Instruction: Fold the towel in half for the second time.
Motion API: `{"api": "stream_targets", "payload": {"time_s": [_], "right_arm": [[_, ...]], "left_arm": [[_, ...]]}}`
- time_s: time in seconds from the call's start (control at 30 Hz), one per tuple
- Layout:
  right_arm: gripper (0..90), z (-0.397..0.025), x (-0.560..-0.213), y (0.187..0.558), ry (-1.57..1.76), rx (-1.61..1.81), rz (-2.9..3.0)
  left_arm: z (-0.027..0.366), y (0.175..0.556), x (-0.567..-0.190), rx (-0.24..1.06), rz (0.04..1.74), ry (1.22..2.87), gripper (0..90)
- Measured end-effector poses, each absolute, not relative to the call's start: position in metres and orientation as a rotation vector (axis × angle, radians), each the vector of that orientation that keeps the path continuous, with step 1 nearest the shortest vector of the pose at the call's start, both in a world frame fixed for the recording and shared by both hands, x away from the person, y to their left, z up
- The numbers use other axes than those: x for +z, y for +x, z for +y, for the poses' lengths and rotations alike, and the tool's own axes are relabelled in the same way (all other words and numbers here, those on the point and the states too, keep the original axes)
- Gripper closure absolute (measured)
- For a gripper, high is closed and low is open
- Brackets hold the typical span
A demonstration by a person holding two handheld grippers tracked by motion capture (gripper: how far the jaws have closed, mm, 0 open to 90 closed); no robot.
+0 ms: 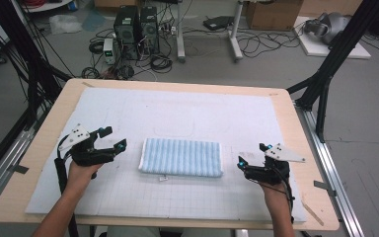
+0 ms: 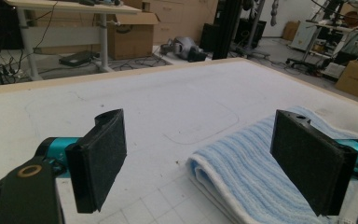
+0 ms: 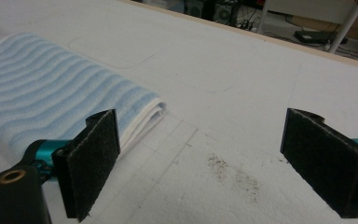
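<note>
White padded matting [image 1: 177, 113] printed with a faint grid covers the wooden desk [image 1: 44, 143], and cables, two computer towers [image 1: 137, 27] and cardboard boxes sit on the floor beyond its far edge.

At the left of the desk, the left tool [image 1: 112, 139] is held in the person's left hand [image 1: 81, 170], its two black padded jaws spread well apart with nothing between them. In the left gripper view the jaws frame bare mat and the near left end of a folded towel [image 2: 247, 172].

At the right, the right tool [image 1: 252, 157] sits in the person's right hand [image 1: 271, 185], jaws likewise wide apart and empty. In the right gripper view a small dark smudge [image 3: 230, 172] marks the mat between the jaws.

Between the two tools lies the towel [image 1: 181, 157], light blue with ribbed stripes, folded into a flat rectangle near the middle of the desk, clear of both tools. A small white tag [image 1: 163, 178] lies on the mat just beside the towel's near edge; any writing on it is too small to read.
</note>
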State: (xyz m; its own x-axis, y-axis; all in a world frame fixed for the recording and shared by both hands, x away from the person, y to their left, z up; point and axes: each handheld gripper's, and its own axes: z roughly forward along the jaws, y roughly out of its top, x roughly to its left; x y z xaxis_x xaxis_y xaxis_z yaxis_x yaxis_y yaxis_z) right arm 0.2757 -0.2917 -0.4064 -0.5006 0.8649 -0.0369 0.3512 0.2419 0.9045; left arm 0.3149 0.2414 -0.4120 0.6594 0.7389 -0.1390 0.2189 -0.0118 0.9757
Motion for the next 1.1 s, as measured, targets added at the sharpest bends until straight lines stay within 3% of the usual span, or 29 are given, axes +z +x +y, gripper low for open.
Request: {"api": "stream_targets", "payload": {"time_s": [1.1], "right_arm": [[11.0, -0.2873, -0.4052, 0.2793, 1.077, 1.225, 1.986]], "left_arm": [[0.2475, 0.31, -0.4187, 0.487, 0.828, 1.589, 20.5]]}}
